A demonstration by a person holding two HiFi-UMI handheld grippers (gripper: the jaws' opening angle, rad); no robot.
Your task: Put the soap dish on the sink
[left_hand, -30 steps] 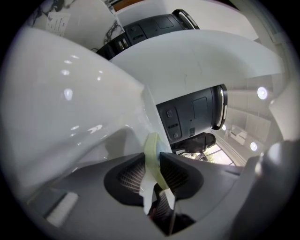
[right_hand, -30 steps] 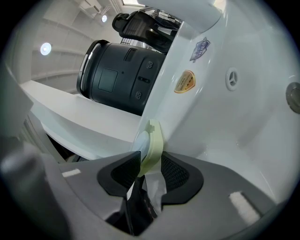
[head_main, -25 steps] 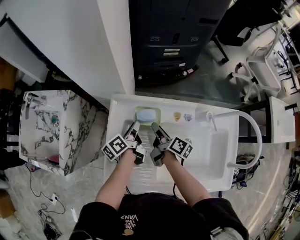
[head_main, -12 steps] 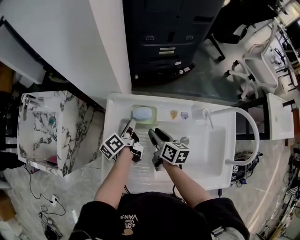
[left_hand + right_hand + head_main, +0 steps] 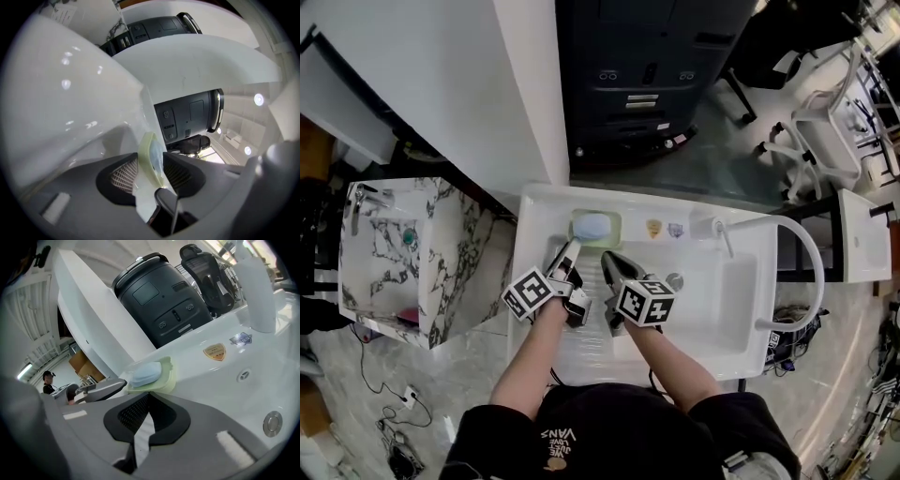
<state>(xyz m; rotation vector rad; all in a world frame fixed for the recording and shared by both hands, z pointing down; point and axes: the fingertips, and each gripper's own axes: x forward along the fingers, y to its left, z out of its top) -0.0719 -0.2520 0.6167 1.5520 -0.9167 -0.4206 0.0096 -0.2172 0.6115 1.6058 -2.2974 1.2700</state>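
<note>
The pale green soap dish [image 5: 614,228] with a blue soap bar [image 5: 592,225] rests on the back ledge of the white sink [image 5: 536,214]. My left gripper [image 5: 571,250] points at the dish's near left corner. Its jaws have just been opening and stand open. In the left gripper view [image 5: 151,158] the dish [image 5: 149,149] shows edge-on in the gap, with neither pad pressing it. My right gripper [image 5: 610,259] sits just short of the dish. Its jaws have just been closing and are shut with nothing between them [image 5: 147,397]. The dish [image 5: 165,378] and soap [image 5: 145,373] lie beyond its tips.
A white faucet [image 5: 718,232] with a curved hose [image 5: 809,251] stands at the sink's back right, and a drain [image 5: 674,280] lies in the basin. A black machine [image 5: 642,75] stands behind the sink, a white partition [image 5: 469,94] at its left. A marble basin [image 5: 394,253] is further left.
The right gripper has rolled so its marker cube now faces up, and its jaws have come together. The left hand has stayed almost in place near the dish.
</note>
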